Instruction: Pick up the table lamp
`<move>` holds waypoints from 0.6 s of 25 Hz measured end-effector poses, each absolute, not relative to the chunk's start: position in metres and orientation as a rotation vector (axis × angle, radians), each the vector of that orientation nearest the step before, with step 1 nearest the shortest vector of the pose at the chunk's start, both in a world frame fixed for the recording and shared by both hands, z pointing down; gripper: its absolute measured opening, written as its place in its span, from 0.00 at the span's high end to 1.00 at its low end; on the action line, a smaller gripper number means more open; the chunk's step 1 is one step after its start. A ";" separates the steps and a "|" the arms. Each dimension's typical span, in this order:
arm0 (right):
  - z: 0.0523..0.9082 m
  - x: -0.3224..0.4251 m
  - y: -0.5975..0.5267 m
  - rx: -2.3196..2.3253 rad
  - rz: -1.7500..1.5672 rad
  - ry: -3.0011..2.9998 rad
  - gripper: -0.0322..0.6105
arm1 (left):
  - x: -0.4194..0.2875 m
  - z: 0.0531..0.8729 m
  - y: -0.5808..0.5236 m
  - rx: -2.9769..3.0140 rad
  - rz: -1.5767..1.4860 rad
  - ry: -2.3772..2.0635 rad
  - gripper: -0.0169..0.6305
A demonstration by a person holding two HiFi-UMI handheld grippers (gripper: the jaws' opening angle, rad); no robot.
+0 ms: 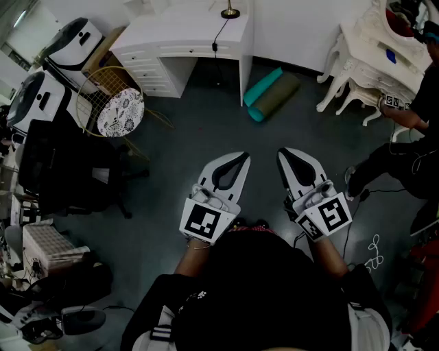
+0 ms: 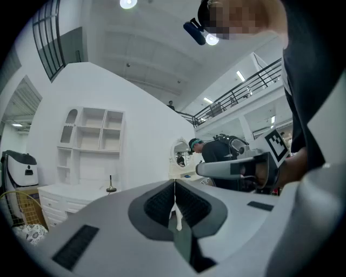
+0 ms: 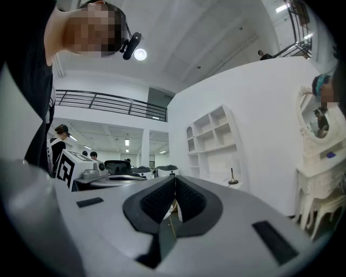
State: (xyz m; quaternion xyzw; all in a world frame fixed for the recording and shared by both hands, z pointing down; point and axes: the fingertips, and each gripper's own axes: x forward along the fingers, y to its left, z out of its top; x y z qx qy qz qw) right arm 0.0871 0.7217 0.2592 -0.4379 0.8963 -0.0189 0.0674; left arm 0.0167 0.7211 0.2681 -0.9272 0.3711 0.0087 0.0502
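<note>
Left gripper (image 1: 240,159) and right gripper (image 1: 284,153): jaws fully closed, nothing held, side by side above floor (image 1: 206,130); table lamp (image 1: 230,12) on white desk (image 1: 182,31), well apart

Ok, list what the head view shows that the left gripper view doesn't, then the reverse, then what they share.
Head view only: the rolled mats on the floor and the black chair. Left gripper view only: the wall shelves, the ceiling light and the balcony railing. Both: the lamp on the white desk, the wire basket, the left hand-held gripper and the right hand-held gripper, each with jaws together.
</note>
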 end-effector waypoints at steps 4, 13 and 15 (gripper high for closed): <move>0.262 0.095 0.718 -1.339 -0.068 2.691 0.93 | 0.021 0.270 0.719 -2.824 0.018 1.144 0.95; 0.261 0.109 0.711 -1.311 -0.096 2.681 0.93 | 0.032 0.274 0.714 -2.829 0.003 1.188 0.95; 0.261 0.113 0.710 -1.302 -0.101 2.683 0.93 | 0.036 0.271 0.713 -2.816 0.010 1.195 0.95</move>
